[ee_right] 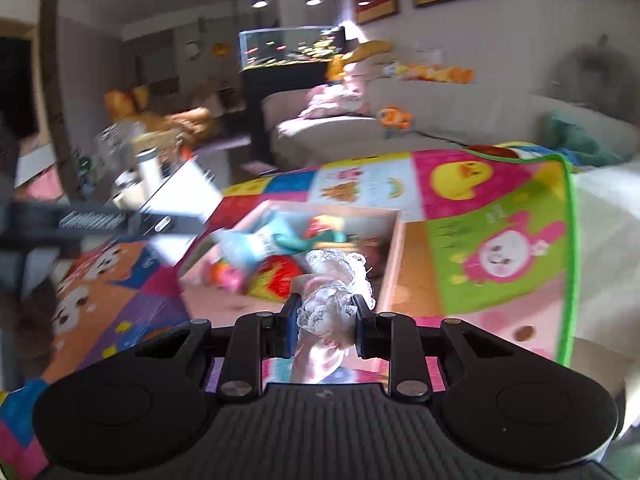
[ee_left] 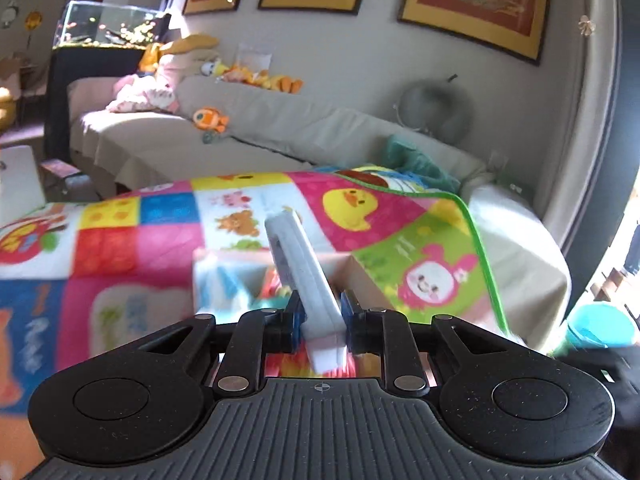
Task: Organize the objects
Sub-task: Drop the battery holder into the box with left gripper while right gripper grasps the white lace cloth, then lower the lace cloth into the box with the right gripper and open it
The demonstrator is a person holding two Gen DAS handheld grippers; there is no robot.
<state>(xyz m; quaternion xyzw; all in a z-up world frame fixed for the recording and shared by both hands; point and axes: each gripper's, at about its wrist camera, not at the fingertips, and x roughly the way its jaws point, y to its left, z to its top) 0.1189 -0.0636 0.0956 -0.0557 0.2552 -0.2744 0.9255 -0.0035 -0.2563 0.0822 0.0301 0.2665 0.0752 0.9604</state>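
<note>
My left gripper [ee_left: 320, 322] is shut on a flat white-grey plastic piece [ee_left: 302, 276] that sticks up and forward, held above a pale box of toys [ee_left: 212, 276] on the colourful play mat [ee_left: 120, 236]. My right gripper [ee_right: 325, 322] is shut on a white lace fabric item [ee_right: 332, 300], just above the near side of the same pale pink box [ee_right: 394, 256], which holds several soft toys [ee_right: 276, 280]. Both views are blurred.
A beige sofa [ee_left: 256, 136] with plush toys stands behind the mat, with a fish tank [ee_left: 108, 26] beyond it. A low table with bottles [ee_right: 152, 188] is at the left. A teal tub [ee_left: 600, 326] sits at the right edge.
</note>
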